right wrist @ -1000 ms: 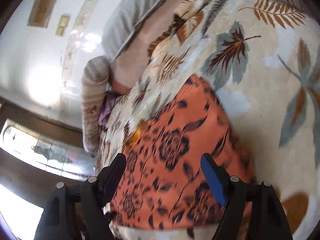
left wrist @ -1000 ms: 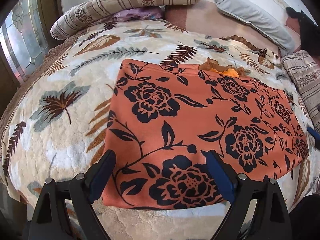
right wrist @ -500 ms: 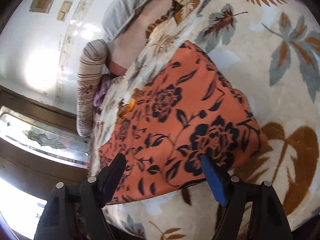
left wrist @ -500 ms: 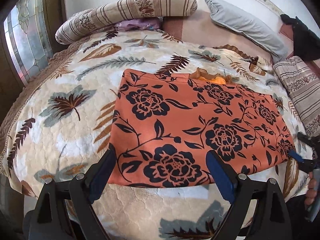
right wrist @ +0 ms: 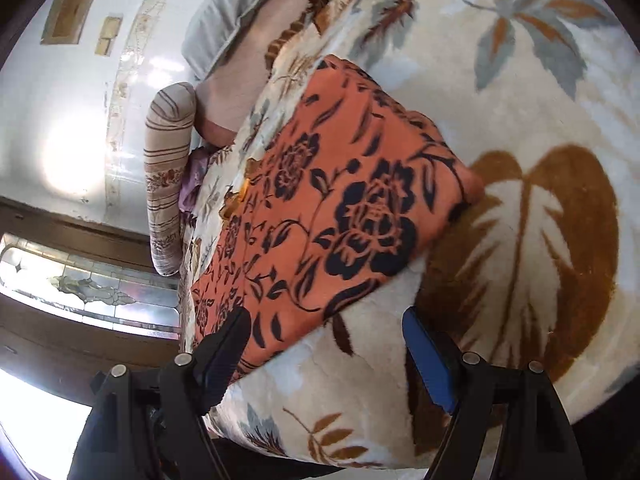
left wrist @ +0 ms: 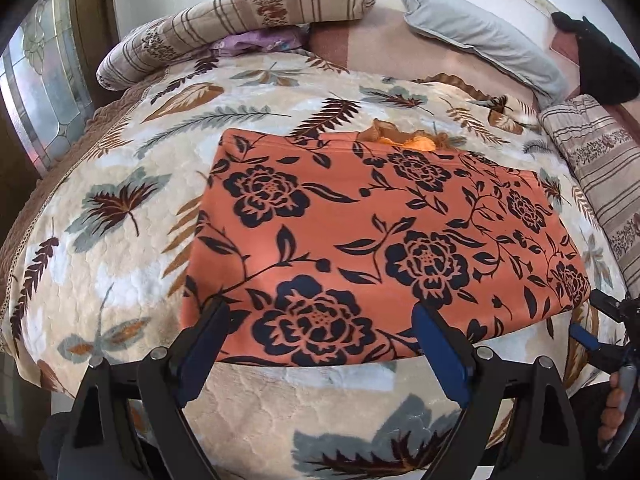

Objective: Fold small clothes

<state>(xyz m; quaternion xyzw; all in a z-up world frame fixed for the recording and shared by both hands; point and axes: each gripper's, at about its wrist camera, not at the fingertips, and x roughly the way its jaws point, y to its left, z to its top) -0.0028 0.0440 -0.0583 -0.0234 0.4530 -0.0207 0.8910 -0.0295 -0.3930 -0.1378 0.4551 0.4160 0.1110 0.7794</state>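
An orange garment with dark flower print [left wrist: 360, 232] lies flat on the leaf-patterned bed cover [left wrist: 120, 208], folded into a broad rectangle. A bit of yellow-orange lining [left wrist: 416, 142] peeks out at its far edge. My left gripper [left wrist: 320, 320] hovers open above the garment's near edge, holding nothing. My right gripper [right wrist: 326, 324] is open too, just off the garment's [right wrist: 332, 208] near right corner, over the bed cover [right wrist: 540, 240]. In the left wrist view the right gripper [left wrist: 592, 320] shows at the right edge, held by a hand [left wrist: 612, 408].
Striped bolster pillows [left wrist: 240, 20] and a grey pillow [left wrist: 480, 36] lie at the head of the bed. Another striped cushion [left wrist: 600, 168] sits on the right. A dark item [left wrist: 600, 64] rests far right. A patterned-glass window [left wrist: 44, 92] is on the left.
Both grippers have drawn back toward the near edge of the bed. The right one sank and now sits off the garment's corner. The garment lies still.
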